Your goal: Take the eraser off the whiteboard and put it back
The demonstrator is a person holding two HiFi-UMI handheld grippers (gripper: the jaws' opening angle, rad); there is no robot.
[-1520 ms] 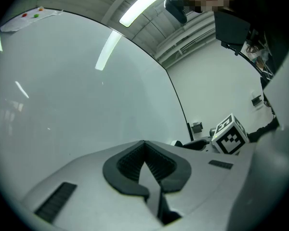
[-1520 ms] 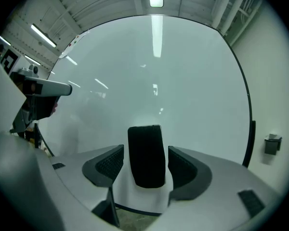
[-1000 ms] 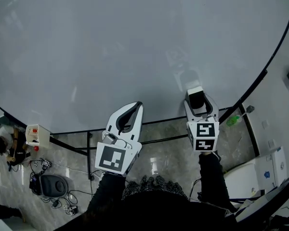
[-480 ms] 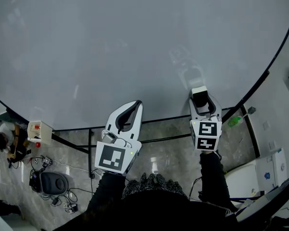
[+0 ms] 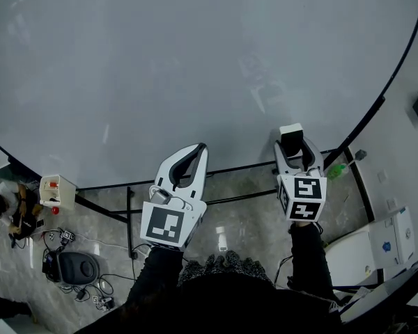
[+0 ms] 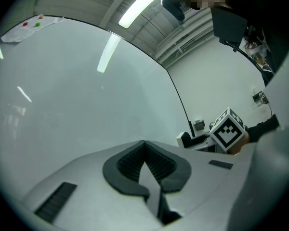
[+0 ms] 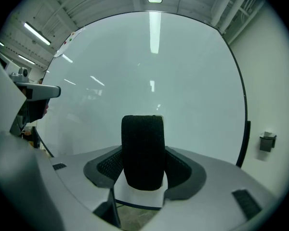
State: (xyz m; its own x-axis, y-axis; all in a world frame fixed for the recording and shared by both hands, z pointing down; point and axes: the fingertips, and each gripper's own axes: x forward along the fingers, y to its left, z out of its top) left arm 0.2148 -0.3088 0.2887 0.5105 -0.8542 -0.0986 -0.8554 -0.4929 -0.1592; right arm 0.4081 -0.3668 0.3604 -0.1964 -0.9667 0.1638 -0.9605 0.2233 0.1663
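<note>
The large pale whiteboard point(image 5: 195, 68) fills most of the head view, and its surface shows no marks. My right gripper point(image 5: 292, 141) is shut on the eraser point(image 5: 290, 132), a block with black felt and a white back, held near the board's lower right edge. In the right gripper view the eraser point(image 7: 143, 150) stands upright between the jaws of the right gripper point(image 7: 143, 163), its felt facing the camera. My left gripper point(image 5: 199, 152) hangs to the left of it, shut and holding nothing. In its own view the left gripper point(image 6: 144, 147) shows the pads pressed together.
The board's black frame point(image 5: 376, 110) curves down the right side, and black stand bars point(image 5: 129, 218) run below it. A small box point(image 5: 56, 190) hangs at lower left, a green item point(image 5: 336, 171) at right. Cables and a dark device point(image 5: 76, 266) lie on the floor. A white unit point(image 5: 383, 245) stands at right.
My right gripper, still holding the eraser, has drifted slightly to the right and back from the board. The left gripper has barely moved.
</note>
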